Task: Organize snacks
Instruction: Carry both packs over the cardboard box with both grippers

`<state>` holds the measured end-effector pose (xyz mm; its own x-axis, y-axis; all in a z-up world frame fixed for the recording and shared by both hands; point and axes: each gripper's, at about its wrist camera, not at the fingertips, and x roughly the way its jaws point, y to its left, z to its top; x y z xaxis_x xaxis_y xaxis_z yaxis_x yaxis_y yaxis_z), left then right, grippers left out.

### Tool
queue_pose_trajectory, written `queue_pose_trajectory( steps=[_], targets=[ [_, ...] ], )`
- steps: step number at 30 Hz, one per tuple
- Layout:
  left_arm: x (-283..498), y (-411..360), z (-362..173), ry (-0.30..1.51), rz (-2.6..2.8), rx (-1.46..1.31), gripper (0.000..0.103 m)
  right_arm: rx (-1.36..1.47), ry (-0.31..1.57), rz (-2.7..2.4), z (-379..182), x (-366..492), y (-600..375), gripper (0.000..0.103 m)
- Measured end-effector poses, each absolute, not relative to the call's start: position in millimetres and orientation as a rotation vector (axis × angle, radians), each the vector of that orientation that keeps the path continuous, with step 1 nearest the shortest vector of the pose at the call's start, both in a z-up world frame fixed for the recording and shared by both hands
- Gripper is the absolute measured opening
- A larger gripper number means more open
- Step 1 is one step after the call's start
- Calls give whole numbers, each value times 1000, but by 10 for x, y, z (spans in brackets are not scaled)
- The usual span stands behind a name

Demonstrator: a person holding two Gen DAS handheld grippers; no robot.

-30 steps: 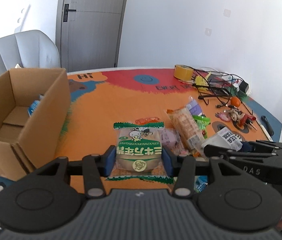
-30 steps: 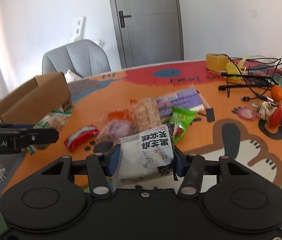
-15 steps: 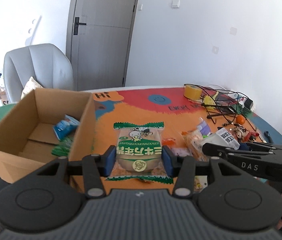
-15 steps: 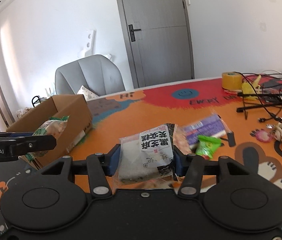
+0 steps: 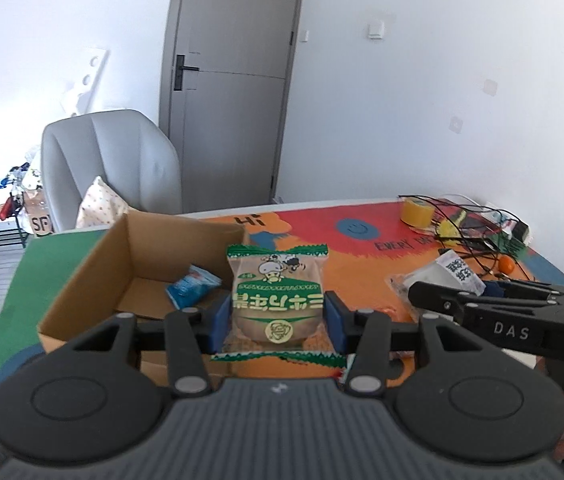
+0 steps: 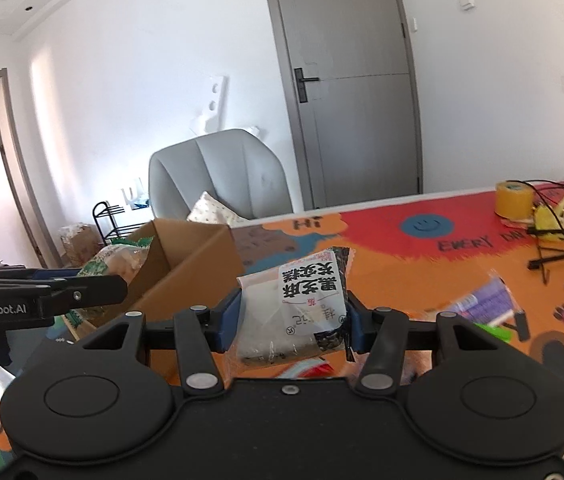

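Both claws have risen from the table; left claw grips the green packet just near the box, right claw grips the white packet farther right.

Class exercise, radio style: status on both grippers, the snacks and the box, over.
Left gripper shut on green-trimmed bun packet. Right gripper shut on white black-lettered cake packet. Open brown cardboard box ahead, blue packet inside. Nothing blocking.
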<state>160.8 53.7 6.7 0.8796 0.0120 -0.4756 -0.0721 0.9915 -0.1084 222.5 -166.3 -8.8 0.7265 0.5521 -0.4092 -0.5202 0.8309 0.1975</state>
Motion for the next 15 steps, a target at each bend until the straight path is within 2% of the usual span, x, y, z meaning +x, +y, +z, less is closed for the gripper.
queue_pose_trajectory(
  steps=[15],
  targets=[
    [1666, 1053, 184, 475, 139, -146, 48, 75, 453, 679, 66, 2337, -1193, 52]
  ],
)
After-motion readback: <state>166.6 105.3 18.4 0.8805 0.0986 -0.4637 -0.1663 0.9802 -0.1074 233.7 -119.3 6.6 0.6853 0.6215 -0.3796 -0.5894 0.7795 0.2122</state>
